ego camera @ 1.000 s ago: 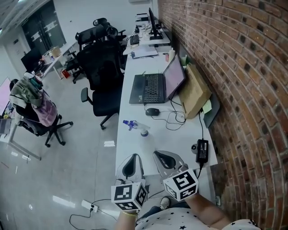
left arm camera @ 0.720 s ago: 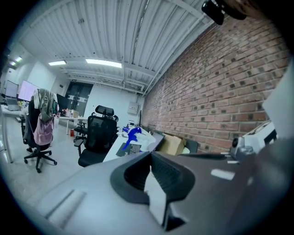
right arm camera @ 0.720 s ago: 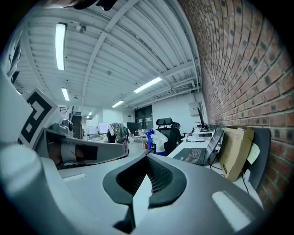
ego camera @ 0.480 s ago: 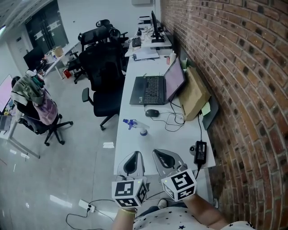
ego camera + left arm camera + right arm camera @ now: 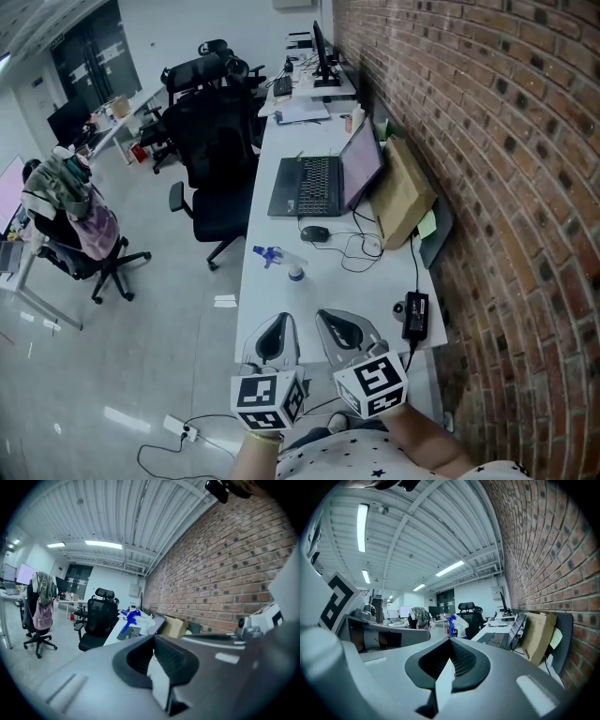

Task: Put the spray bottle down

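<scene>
The brick wall [image 5: 487, 141] is running along the right, and the long white desk [image 5: 328, 291] is sitting flush against it, which is leaving the floor side free for the black office chair [image 5: 220, 159] pulled up near the laptop [image 5: 319, 183]. The laptop is standing open with its screen tilted back toward the wall. Just beside it a flat cardboard box [image 5: 401, 197] is leaning on the bricks, probably parked there to free up desk space; it is looking closed, so nothing is showing of what is inside. At the near end of the desk the left gripper [image 5: 275, 328] and the right gripper [image 5: 333, 323] are hovering side by side over the edge, pointing roughly level along the desk. Each one's jaws are pressed together with nothing between them, so neither is carrying anything. The spray bottle [image 5: 286, 262] is standing upright on the desk by itself, well apart from both grippers, between them and the laptop and near the floor-side edge, its blue trigger head pointing away from the wall; the put-down is looking finished. Whether the pale body is holding liquid is too small to tell. A black power adapter [image 5: 413, 313] is lying near the wall-side edge, and a mouse [image 5: 315, 233] is resting just in front of the laptop.
</scene>
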### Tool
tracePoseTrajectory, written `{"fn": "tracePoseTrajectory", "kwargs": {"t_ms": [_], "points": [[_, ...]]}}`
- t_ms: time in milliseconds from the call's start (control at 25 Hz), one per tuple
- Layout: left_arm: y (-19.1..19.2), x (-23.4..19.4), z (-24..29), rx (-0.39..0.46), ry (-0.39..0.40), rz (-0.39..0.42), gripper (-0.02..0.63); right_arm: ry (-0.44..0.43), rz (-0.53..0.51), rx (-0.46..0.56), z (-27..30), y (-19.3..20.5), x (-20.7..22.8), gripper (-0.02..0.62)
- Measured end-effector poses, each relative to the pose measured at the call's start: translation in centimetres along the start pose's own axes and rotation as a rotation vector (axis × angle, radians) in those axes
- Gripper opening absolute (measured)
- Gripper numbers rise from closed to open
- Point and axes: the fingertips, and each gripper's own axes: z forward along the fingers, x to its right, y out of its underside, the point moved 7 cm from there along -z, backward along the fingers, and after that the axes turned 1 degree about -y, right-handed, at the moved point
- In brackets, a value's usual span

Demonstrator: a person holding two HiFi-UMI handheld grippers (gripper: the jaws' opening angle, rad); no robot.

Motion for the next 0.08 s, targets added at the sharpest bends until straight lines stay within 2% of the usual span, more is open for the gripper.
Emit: {"fn": "tracePoseTrajectory", "kwargs": {"t_ms": [80], "points": [[-0.15, -0.04, -0.02, 0.003, 0.001, -0.002, 0.009, -0.001, -0.004, 0.002, 0.02, -0.08, -0.04, -0.002]]}}
